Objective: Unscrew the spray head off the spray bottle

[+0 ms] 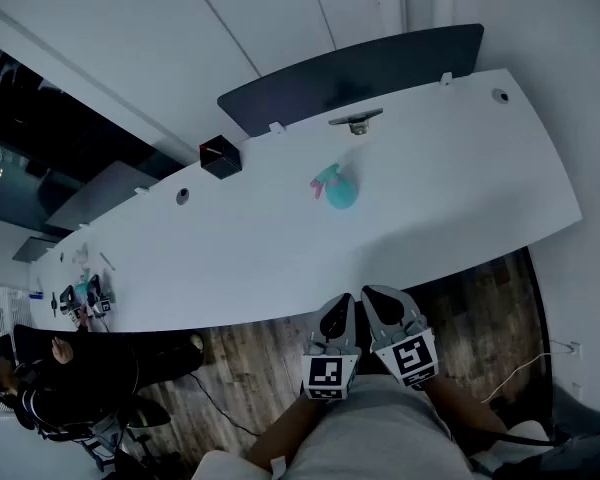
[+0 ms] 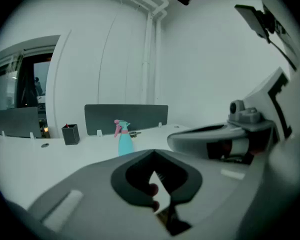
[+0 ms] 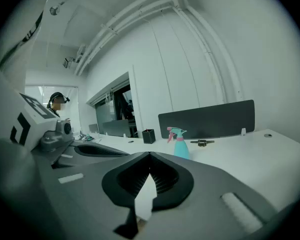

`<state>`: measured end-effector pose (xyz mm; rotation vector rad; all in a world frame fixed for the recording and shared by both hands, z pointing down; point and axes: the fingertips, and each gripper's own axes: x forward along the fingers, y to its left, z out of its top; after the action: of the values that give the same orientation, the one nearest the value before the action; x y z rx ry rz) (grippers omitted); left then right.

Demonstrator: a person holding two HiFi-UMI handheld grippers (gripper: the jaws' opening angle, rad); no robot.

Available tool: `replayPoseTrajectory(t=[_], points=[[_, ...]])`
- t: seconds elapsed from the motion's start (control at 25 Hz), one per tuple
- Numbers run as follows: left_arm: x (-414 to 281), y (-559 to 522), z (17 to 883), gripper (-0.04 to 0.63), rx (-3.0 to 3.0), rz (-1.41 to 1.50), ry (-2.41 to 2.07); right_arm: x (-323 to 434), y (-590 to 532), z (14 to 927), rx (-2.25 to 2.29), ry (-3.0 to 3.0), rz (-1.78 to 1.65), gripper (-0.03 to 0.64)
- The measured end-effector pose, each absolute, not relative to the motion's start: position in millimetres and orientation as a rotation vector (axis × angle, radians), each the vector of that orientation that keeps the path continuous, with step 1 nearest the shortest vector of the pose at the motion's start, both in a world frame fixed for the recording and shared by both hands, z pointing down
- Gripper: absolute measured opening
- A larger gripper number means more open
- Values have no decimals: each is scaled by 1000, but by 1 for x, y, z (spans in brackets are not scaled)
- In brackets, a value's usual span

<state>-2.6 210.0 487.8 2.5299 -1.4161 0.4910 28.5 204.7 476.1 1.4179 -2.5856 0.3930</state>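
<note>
A teal spray bottle [image 1: 339, 193] with a pink-and-teal spray head [image 1: 325, 179] stands upright on the long white table [image 1: 450, 198], toward its far side. It also shows far ahead in the left gripper view as the bottle [image 2: 125, 143], and in the right gripper view as the bottle [image 3: 180, 148]. My left gripper [image 1: 337, 313] and right gripper [image 1: 382, 303] hang side by side off the table's near edge, well short of the bottle. Both are shut with nothing between their jaws.
A dark divider panel [image 1: 360, 73] runs along the table's far edge. A black pen holder [image 1: 220, 156] sits at the back left, a small metal clamp [image 1: 357, 122] behind the bottle. A person [image 1: 70, 368] sits at the left end beside small items.
</note>
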Motion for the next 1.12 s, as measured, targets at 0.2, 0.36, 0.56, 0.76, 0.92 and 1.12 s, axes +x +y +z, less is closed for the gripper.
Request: replayPoseTrajectory(t=[0.2, 0.36, 0.56, 0.76, 0.92, 1.12], points=[[-12, 149, 502, 2, 2528, 475, -1397, 22, 153, 486, 1437, -2539, 385, 2], [-9, 102, 503, 2, 2588, 505, -1312, 14, 112, 487, 1402, -2483, 377, 2], [-14, 56, 511, 2, 2604, 488, -1232, 7, 58, 491, 1368, -2396, 335, 2], [-27, 35, 536, 2, 2572, 521, -1190, -5, 41, 514, 1325, -2308, 377, 2], [-24, 31, 550, 2, 2541, 536, -1160, -3, 34, 525, 1273, -2281, 400, 2], [-19, 19, 557, 2, 2511, 575, -1187, -1, 20, 531, 1198, -2319, 401, 0]])
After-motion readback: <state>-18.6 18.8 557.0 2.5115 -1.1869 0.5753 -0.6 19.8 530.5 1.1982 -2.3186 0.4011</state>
